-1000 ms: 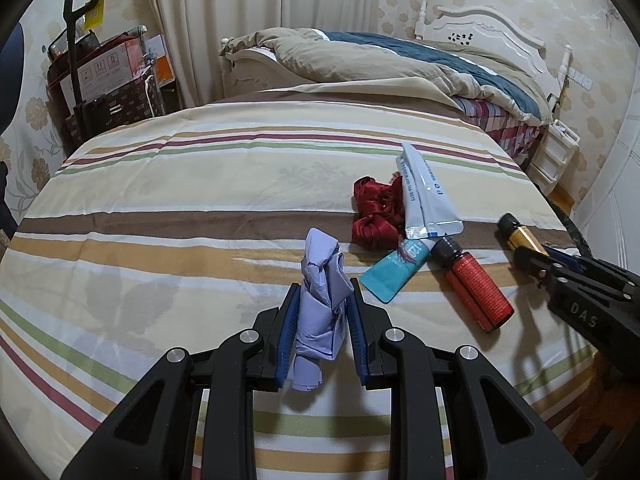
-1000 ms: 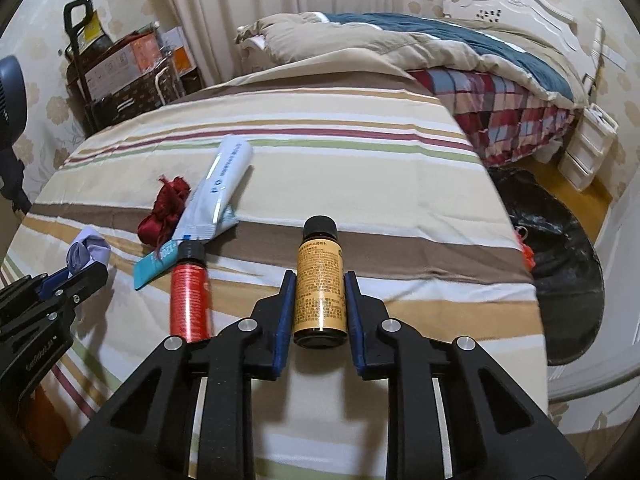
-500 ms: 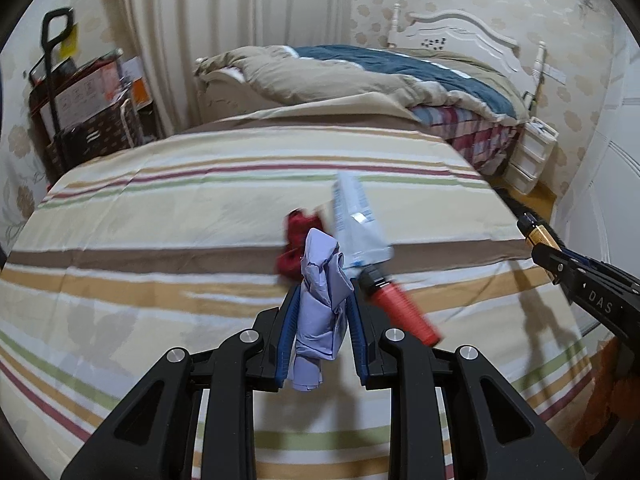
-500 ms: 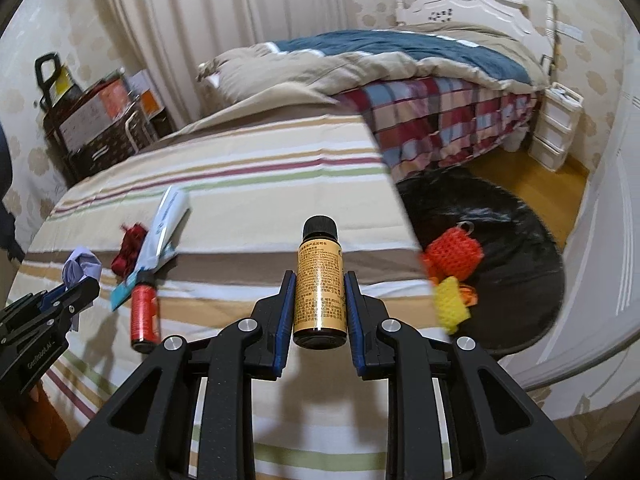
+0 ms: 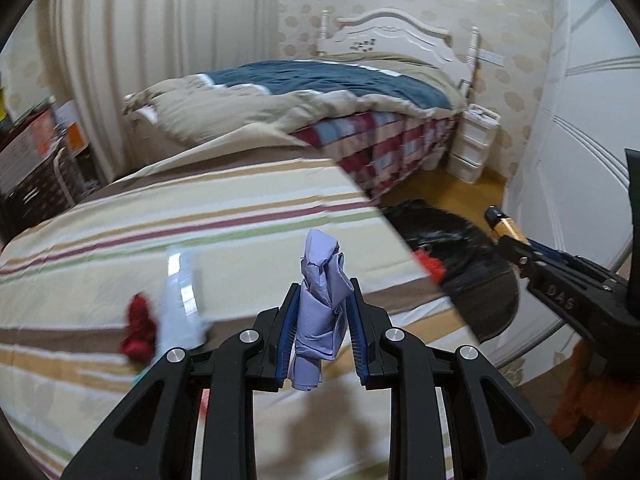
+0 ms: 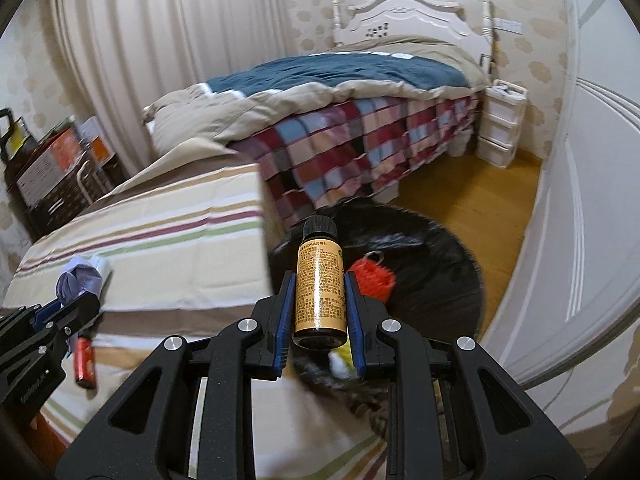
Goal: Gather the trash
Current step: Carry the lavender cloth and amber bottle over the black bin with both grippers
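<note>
My left gripper (image 5: 322, 300) is shut on a crumpled lilac wad (image 5: 321, 304), held above the striped bed near its right edge. My right gripper (image 6: 319, 284) is shut on a small amber bottle with a black cap (image 6: 319, 284), hanging past the bed edge over a black trash bag (image 6: 432, 280) on the floor. An orange-red net scrap (image 6: 372, 278) and something yellow (image 6: 344, 360) lie in the bag. From the left wrist view the bottle (image 5: 505, 227) and bag (image 5: 472, 276) sit at right. A red rag (image 5: 138, 330), a white tube (image 5: 180, 300) and a red cylinder (image 6: 85, 366) lie on the bed.
The striped bedspread (image 5: 160, 232) ends at a corner beside the bag. Behind it stands a bed with a blue and beige quilt (image 6: 344, 76) and plaid sheet. White drawers (image 6: 500, 124) stand by a white door (image 6: 580, 200). Boxes (image 6: 48, 168) are stacked at the left by the curtain.
Both grippers swung right and a little up, from over the bed's middle toward its right edge. The black bag has come into view. Each keeps hold of its item.
</note>
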Demonstrator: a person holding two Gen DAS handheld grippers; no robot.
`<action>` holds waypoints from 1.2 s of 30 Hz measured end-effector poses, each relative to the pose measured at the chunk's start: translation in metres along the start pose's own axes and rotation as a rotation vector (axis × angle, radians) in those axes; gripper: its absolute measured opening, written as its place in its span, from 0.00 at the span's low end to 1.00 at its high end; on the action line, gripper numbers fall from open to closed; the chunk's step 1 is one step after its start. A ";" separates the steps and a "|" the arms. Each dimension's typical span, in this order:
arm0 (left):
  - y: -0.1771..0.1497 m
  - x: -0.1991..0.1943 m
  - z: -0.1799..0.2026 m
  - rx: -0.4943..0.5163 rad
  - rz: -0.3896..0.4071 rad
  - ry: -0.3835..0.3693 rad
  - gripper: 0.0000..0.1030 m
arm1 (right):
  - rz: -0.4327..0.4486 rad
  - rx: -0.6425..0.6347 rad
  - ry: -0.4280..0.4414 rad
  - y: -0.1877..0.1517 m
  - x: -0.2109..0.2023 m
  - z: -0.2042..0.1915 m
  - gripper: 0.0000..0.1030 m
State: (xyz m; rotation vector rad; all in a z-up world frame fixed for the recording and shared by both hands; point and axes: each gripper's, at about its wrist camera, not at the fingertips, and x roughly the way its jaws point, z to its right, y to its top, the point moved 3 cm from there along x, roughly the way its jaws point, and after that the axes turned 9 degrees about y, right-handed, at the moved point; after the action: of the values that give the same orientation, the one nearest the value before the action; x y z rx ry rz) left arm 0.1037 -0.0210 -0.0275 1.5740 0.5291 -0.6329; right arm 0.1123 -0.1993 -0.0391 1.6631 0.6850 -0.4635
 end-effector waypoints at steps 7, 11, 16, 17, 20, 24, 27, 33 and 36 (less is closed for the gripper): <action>0.018 0.023 0.047 0.054 -0.002 -0.028 0.25 | 0.020 0.025 -0.051 0.011 0.008 0.032 0.23; 0.023 0.040 0.065 0.068 -0.019 -0.035 0.25 | 0.019 0.042 -0.066 0.014 0.015 0.047 0.23; 0.028 0.054 0.087 0.094 -0.026 -0.037 0.25 | 0.005 0.068 -0.077 0.012 0.026 0.065 0.23; 0.028 0.058 0.092 0.101 -0.027 -0.037 0.25 | 0.003 0.072 -0.080 0.011 0.026 0.067 0.23; 0.029 0.064 0.102 0.115 -0.034 -0.034 0.25 | -0.005 0.088 -0.087 0.010 0.032 0.076 0.23; 0.033 0.073 0.113 0.126 -0.042 -0.030 0.25 | -0.015 0.103 -0.096 0.010 0.040 0.084 0.23; 0.034 0.077 0.119 0.133 -0.045 -0.028 0.25 | -0.019 0.107 -0.106 0.009 0.044 0.090 0.23; 0.040 0.086 0.132 0.147 -0.049 -0.028 0.25 | -0.028 0.118 -0.120 0.012 0.051 0.098 0.23; 0.039 0.092 0.137 0.155 -0.058 -0.023 0.25 | -0.031 0.123 -0.124 0.012 0.052 0.102 0.23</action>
State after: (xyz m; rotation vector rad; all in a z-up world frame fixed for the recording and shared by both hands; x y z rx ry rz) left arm 0.1853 -0.1642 -0.0674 1.6999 0.5205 -0.7498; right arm 0.1662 -0.2905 -0.0845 1.7245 0.6018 -0.6359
